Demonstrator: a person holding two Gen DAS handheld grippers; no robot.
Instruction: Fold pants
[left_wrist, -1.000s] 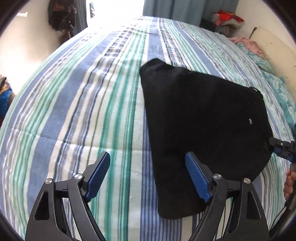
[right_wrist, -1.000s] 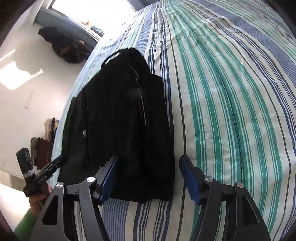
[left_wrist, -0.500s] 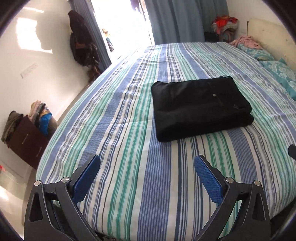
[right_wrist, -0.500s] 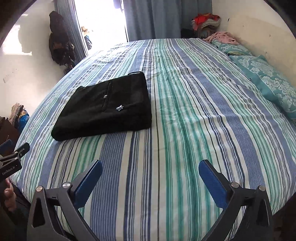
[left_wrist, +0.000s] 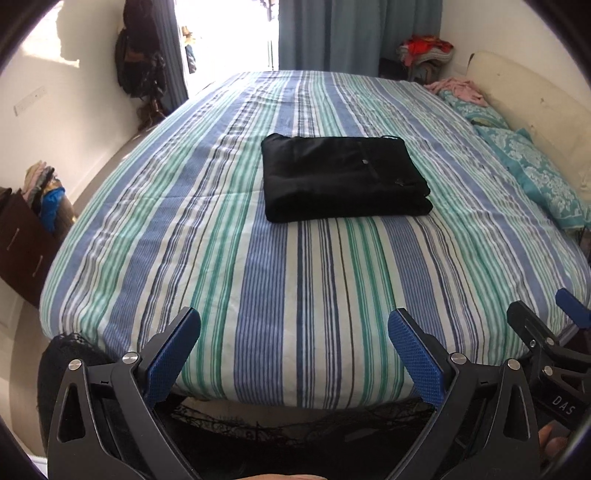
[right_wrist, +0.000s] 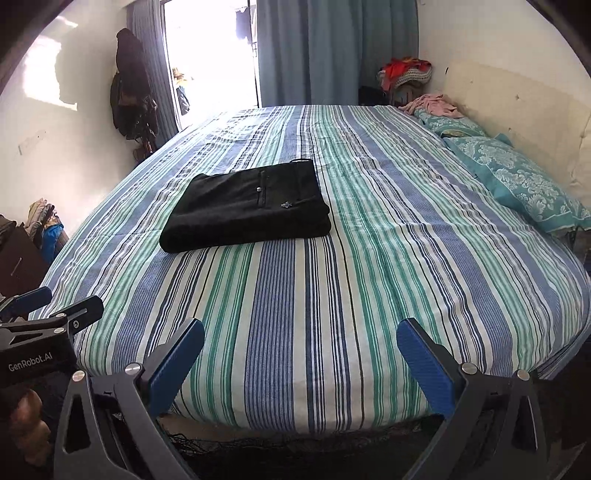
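Out on the middle of the blue-and-green striped bedsheet (left_wrist: 258, 280), lying as a flat, squared, folded stack of black fabric pants (left_wrist: 343, 177), looking finished, with left gripper (left_wrist: 293, 354) and right gripper (right_wrist: 301, 362) both hanging spread wide and empty near that sheet's foot edge, well apart from the pants.
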